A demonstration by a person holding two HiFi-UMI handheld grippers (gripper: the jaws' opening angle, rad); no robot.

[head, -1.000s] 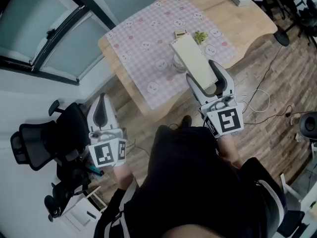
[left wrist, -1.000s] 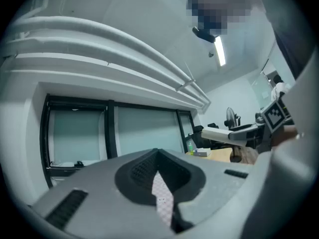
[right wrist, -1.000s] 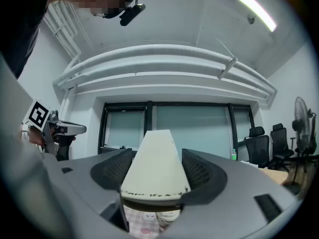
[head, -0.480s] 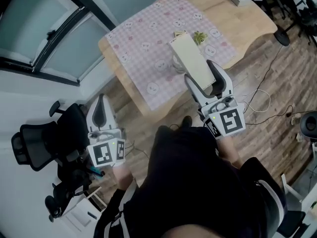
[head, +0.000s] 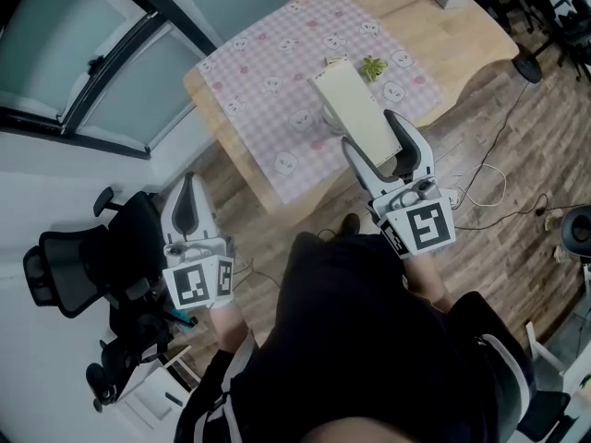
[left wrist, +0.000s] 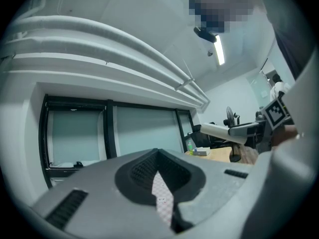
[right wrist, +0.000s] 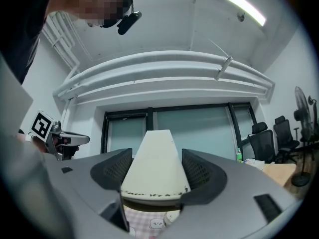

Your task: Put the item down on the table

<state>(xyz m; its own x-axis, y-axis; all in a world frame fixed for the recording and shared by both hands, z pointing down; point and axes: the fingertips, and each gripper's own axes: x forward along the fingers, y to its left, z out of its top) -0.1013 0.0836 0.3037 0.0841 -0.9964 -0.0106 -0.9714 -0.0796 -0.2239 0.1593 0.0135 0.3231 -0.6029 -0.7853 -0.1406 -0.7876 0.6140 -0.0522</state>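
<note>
Right gripper (head: 379, 146) (right wrist: 157, 176): fingers clenched on the near end of a flat cream oblong slab (head: 351, 109) (right wrist: 155, 168). The slab's long axis runs straight ahead from the fingers, its far end pointing away over the pink checked cloth (head: 268, 72) on the wooden table (head: 462, 35). Whether the slab touches the cloth cannot be told. Under the slab, ahead of the fingers, a clear glass object (head: 326, 118) is mostly hidden. Left gripper (head: 189, 190) (left wrist: 158, 183): fingers closed together on nothing, well apart from the table.
</note>
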